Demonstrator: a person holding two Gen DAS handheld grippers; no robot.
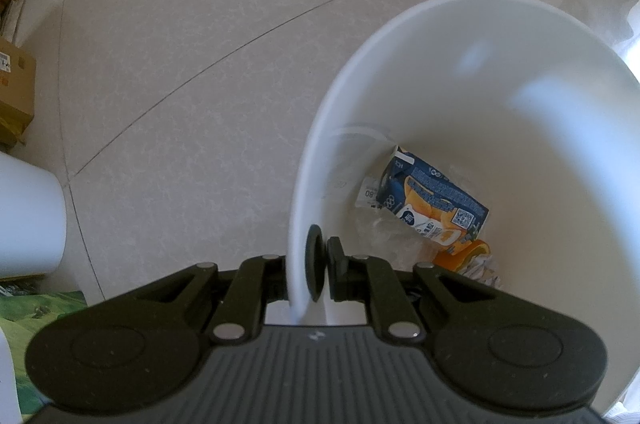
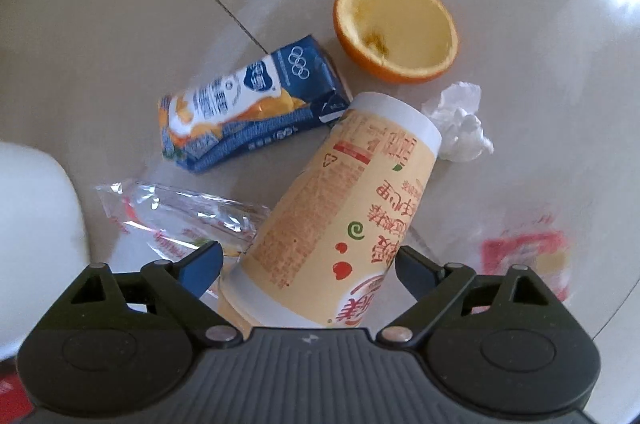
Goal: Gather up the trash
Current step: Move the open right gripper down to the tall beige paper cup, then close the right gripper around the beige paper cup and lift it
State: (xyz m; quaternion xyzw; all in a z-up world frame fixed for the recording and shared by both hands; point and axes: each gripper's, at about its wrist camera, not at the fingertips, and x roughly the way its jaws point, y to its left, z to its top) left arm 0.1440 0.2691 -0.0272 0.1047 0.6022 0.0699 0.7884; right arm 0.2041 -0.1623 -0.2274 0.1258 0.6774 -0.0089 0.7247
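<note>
In the left wrist view my left gripper (image 1: 324,264) is shut on the near rim of a white bin (image 1: 440,4), one pad outside the wall and one inside. At the bin's bottom lie a blue juice carton (image 1: 432,200), an orange peel (image 1: 464,256), crumpled tissue and clear plastic. In the right wrist view my right gripper (image 2: 310,264) points down at the floor, open wide, its blue pads on either side of a yellow paper cup (image 2: 340,204) lying on its side. A small gap shows at the left pad.
Around the cup on the tiled floor lie a crushed blue carton (image 2: 248,104), a hollowed orange half (image 2: 396,32), a tissue wad (image 2: 460,124), a clear wrapper (image 2: 180,216) and a red-yellow wrapper (image 2: 524,256). Cardboard boxes (image 1: 14,84) and a white container (image 1: 28,216) stand at the left.
</note>
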